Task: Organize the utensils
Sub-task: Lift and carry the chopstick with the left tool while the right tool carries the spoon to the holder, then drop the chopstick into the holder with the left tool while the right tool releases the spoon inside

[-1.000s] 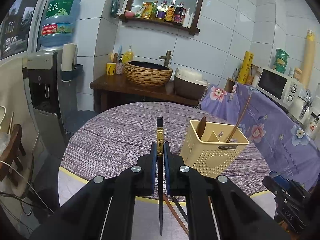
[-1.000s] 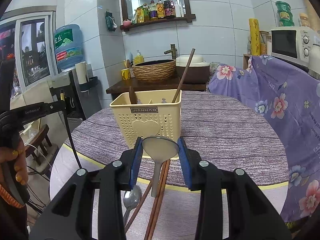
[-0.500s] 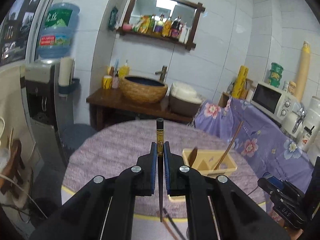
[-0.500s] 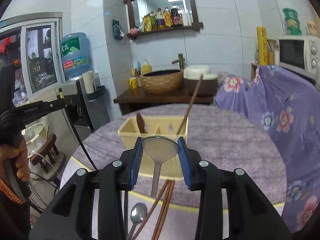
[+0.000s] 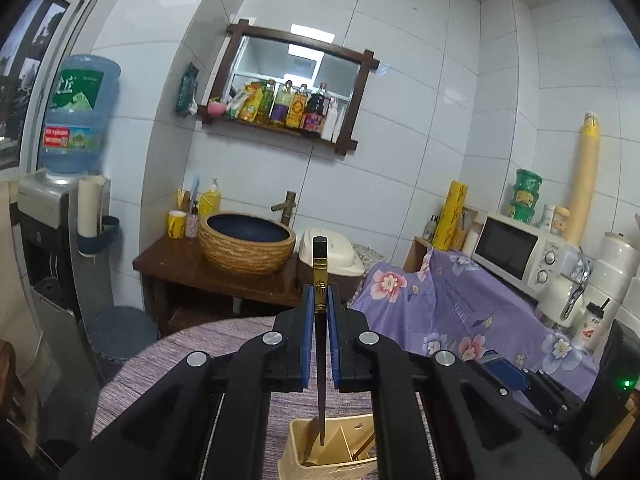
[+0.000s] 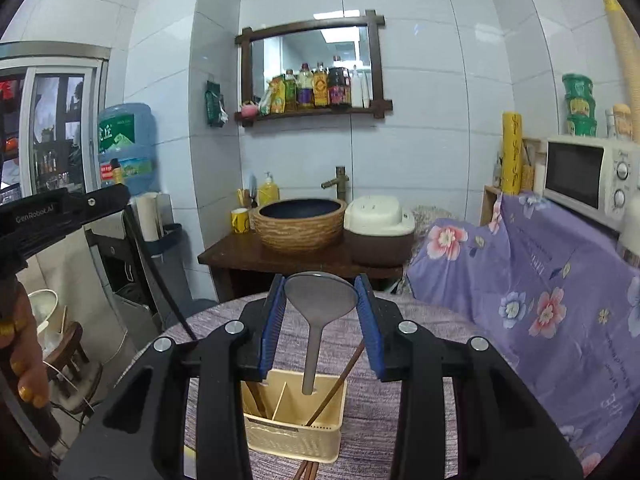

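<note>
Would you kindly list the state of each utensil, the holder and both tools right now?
left tool: shut on black chopstick
black chopstick: held, tip above holder
right tool: shut on metal spoon
metal spoon: held by bowl, handle hanging over holder
cream holder: upright, holds brown chopstick

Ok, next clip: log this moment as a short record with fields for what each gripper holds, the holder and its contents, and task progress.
left gripper: shut on a black chopstick, held upright, tip hanging over the holder
right gripper: shut on a metal spoon, gripped by the bowl, handle hanging over the holder
holder: cream plastic basket with dividers, on the round table
holder contents: a brown chopstick leaning, a brown wooden utensil in the left compartment
left on table: brown chopsticks in front of the holder
progress: both items lifted, neither dropped in yet
</note>
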Demonstrator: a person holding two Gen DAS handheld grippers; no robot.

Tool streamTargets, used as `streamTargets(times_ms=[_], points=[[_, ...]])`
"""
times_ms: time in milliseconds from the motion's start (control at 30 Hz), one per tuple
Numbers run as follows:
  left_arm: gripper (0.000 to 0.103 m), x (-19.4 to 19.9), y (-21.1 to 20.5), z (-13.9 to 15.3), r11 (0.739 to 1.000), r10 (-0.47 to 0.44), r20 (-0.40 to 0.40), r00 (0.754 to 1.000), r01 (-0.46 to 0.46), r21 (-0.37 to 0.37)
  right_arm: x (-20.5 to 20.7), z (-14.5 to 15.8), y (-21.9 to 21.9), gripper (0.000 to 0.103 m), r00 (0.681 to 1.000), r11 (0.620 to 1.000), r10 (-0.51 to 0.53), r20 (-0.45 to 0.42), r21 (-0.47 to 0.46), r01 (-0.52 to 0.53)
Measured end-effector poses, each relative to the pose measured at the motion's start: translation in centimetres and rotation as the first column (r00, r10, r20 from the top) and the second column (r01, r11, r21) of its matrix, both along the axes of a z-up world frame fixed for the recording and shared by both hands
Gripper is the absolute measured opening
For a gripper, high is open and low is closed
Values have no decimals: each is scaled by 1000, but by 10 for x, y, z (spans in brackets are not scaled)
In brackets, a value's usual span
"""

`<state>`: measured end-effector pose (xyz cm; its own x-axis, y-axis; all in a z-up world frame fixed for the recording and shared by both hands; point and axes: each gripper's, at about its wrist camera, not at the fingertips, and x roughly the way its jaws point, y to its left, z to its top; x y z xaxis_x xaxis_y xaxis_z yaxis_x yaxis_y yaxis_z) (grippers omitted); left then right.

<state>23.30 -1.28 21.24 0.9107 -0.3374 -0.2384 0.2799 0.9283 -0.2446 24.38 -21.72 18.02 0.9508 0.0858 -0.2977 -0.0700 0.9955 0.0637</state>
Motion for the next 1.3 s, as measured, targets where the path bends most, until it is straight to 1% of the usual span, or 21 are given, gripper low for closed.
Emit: streamTargets(times_ms=[100, 233, 433, 567, 600, 667, 833, 900, 933, 967, 1000, 1033, 1067, 1100, 1167, 1233, 1300], points=[[8, 9, -10, -29, 1000, 2, -39, 999, -2, -3, 11, -26, 2, 36, 999, 1000, -15, -36, -13, 14], [8, 18, -21, -65, 1000, 1, -88, 996, 1, 25, 20, -58, 0, 36, 995, 1000, -14, -96, -2, 14], [8, 20, -29, -103, 998, -7, -158, 987, 17, 61, 23, -96, 2, 36, 988, 1000, -5, -152, 2, 5], [8, 25, -31, -119, 997, -10, -199, 980, 25, 75, 26, -112, 1, 36, 983, 1000, -6, -181, 7, 7], [8, 24, -32, -121, 997, -5, -193, 981, 21, 77, 26, -116, 1, 36, 982, 1000, -7, -187, 9, 9], [8, 23, -33, -122, 996, 3, -180, 984, 14, 92, 26, -118, 0, 36, 984, 1000, -11, -179, 5, 12], [8, 22, -35, -119, 995, -9, -192, 981, 27, 94, 25, -120, 2, 37, 985, 1000, 6, -172, 5, -5], [9, 20, -34, -119, 995, -18, -193, 981, 36, 91, 24, -120, 2, 50, 986, 1000, 13, -165, 8, -11], [13, 17, -33, -118, 995, -20, -193, 981, 38, 90, 21, -120, 2, 60, 988, 1000, 7, -157, 5, -6], [23, 15, -32, -118, 995, -19, -191, 981, 37, 91, 19, -119, 2, 62, 989, 1000, -1, -146, -1, 0], [29, 11, -30, -118, 995, -18, -186, 982, 35, 91, 14, -118, 2, 62, 991, 1000, -9, -135, -10, 7], [39, 8, -28, -118, 995, -15, -181, 983, 32, 91, 11, -118, 2, 62, 992, 1000, -9, -129, -12, 8], [45, 2, -25, -118, 996, -12, -175, 984, 28, 88, 5, -117, 1, 62, 993, 1000, -9, -119, -10, 8], [47, -3, -23, -118, 996, -10, -172, 985, 25, 86, 0, -116, 0, 62, 993, 1000, -11, -114, -10, 10], [56, -14, -16, -124, 995, -4, -180, 984, 22, 98, -14, -119, -1, 63, 993, 999, -24, -111, -24, 22], [58, -25, -10, -134, 993, 16, -198, 980, 8, 122, -25, -124, -2, 67, 991, 998, -36, -130, -47, 30], [58, -34, -3, -151, 988, 48, -233, 971, -12, 152, -37, -139, -3, 68, 982, 996, -57, -178, -74, 44]])
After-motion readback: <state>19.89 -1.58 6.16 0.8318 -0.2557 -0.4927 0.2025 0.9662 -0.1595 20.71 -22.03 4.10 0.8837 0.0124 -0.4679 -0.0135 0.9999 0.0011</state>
